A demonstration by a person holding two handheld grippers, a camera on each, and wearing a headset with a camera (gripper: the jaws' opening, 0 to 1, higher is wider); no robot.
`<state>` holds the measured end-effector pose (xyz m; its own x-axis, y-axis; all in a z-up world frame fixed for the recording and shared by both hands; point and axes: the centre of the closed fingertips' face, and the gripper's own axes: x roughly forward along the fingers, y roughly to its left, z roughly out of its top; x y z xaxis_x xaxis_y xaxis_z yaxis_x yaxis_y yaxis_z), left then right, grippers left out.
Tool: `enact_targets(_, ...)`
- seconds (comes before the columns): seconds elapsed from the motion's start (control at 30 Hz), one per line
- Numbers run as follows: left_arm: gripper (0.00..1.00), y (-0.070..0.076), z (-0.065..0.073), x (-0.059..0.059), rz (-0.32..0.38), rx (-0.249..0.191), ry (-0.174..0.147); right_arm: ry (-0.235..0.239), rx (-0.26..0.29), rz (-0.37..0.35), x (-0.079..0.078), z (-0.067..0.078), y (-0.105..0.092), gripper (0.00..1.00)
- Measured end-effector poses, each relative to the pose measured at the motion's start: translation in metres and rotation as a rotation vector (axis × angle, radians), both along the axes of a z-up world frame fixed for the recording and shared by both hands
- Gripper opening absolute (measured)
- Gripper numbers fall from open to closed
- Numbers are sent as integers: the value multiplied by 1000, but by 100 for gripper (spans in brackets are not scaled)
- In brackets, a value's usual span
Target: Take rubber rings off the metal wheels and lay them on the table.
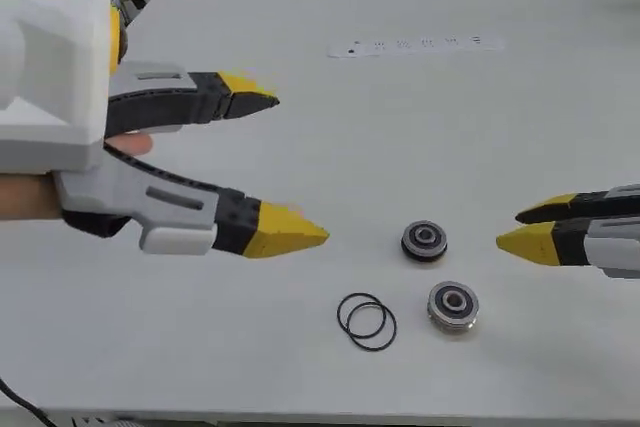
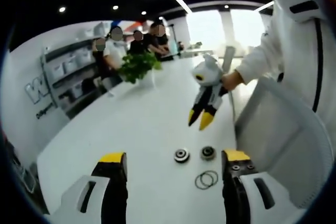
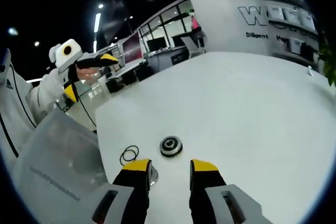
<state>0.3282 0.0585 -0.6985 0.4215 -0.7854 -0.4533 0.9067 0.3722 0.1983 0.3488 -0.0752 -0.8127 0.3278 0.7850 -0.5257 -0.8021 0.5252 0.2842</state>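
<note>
Two metal wheels lie on the white table (image 1: 330,157). The far wheel (image 1: 424,240) has a dark band around it; the near wheel (image 1: 453,305) looks bare silver. Two thin black rubber rings (image 1: 366,319) lie overlapping to the left of the near wheel. My left gripper (image 1: 290,167) is held above the table, left of the wheels, open wide and holding nothing. My right gripper (image 1: 510,228) points at the far wheel from the right, its jaws a little apart with nothing between them. The right gripper view has the far wheel (image 3: 171,146) just ahead of the jaws and the rings (image 3: 129,155) to the left.
A pale printed strip (image 1: 415,44) lies on the far part of the table. The table's front edge runs just below the rings. In the left gripper view a potted plant (image 2: 137,65) stands at the far end, with people behind it and a grey chair (image 2: 278,129) beside the table.
</note>
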Motion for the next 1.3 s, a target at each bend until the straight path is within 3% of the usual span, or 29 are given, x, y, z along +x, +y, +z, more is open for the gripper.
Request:
enact_targets(0.27, 74, -37, -9, 22, -35, -17, -9, 31, 17, 19, -2, -16, 5, 27)
enact_targets(0.43, 67, -57, -28, 30, -77, -7, 1, 57, 44, 20, -1, -23, 12, 27)
enact_targets(0.63, 57, -73, -58, 38, -95, -30, 60, 58, 47, 37, 3, -31, 20, 28)
enact_targets(0.73, 53, -76, -76, 39, -81, -38, 120, 46, 47, 45, 7, -32, 24, 30)
enact_targets(0.87, 51, -77, -97, 39, -84, -10, 158, 42, 50, 65, 10, -35, 30, 30)
enact_targets(0.97, 46, -78, -106, 41, -60, -35, 213, 34, 43, 73, 13, -38, 34, 31)
enact_targets(1.1, 39, -80, -116, 50, -18, -50, 226, 27, 37, 98, 13, -41, 41, 31)
enact_targets(1.2, 34, -83, -126, 51, -11, -42, 238, 40, 69, 105, 13, -39, 48, 31)
enact_targets(1.3, 30, -87, -134, 52, -14, -24, 241, 11, 53, 128, 14, -40, 50, 29)
